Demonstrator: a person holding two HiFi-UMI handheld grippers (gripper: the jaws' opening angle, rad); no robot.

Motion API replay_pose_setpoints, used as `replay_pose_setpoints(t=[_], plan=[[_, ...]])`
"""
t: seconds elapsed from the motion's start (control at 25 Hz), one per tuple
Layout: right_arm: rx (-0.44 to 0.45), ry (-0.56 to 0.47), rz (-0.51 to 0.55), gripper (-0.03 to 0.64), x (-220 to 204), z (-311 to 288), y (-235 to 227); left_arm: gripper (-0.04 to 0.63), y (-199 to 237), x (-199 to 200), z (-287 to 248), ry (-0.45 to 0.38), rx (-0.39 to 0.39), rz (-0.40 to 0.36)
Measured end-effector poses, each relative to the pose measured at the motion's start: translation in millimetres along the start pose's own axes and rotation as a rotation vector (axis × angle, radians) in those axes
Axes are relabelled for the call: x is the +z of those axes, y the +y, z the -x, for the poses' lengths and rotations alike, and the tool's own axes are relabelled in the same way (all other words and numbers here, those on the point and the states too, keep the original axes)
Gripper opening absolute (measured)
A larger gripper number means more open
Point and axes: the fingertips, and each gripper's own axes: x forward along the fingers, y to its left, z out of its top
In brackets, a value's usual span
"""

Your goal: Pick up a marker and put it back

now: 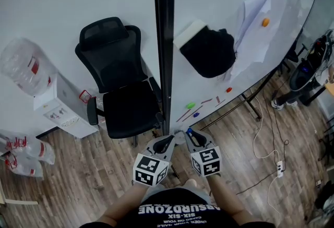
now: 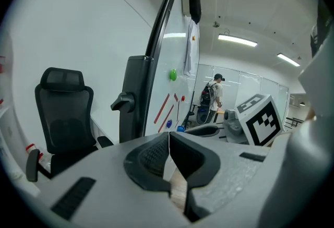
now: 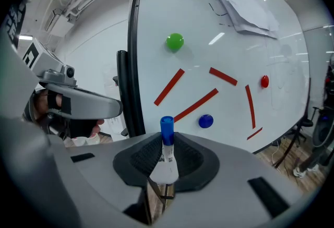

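The right gripper (image 3: pixel 166 158) has its jaws clamped on a marker (image 3: pixel 166 141), which stands upright between the pads with its blue cap toward the whiteboard (image 3: pixel 156 28). In the right gripper view a blue magnet (image 3: pixel 205 121) shows at three o'clock from the cap, a green magnet (image 3: pixel 175 41) at twelve o'clock and a red magnet (image 3: pixel 264 81) at two o'clock, with red strips (image 3: pixel 195 105) on the board among them. The left gripper (image 2: pixel 168 151) has its jaws together with nothing between them. In the head view both grippers hang side by side at six o'clock, near the foot of the board's black post (image 1: pixel 164 39), and an office chair (image 1: pixel 117 81) stands at ten o'clock from them.
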Motion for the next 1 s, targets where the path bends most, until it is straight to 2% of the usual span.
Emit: replay_pose_setpoints(t=[0.44, 1.0], plan=[[0.003, 0.024, 0.002, 0.063, -10.7, 0.4, 1.1, 0.008, -1.0, -0.6, 0.2, 0.0, -0.003, 0.002], [-0.006, 0.033, -0.009, 0.094, -16.2, 4.8, 1.9, 0.008, -4.4, -4.4, 2.5, 0.004, -0.012, 0.005]])
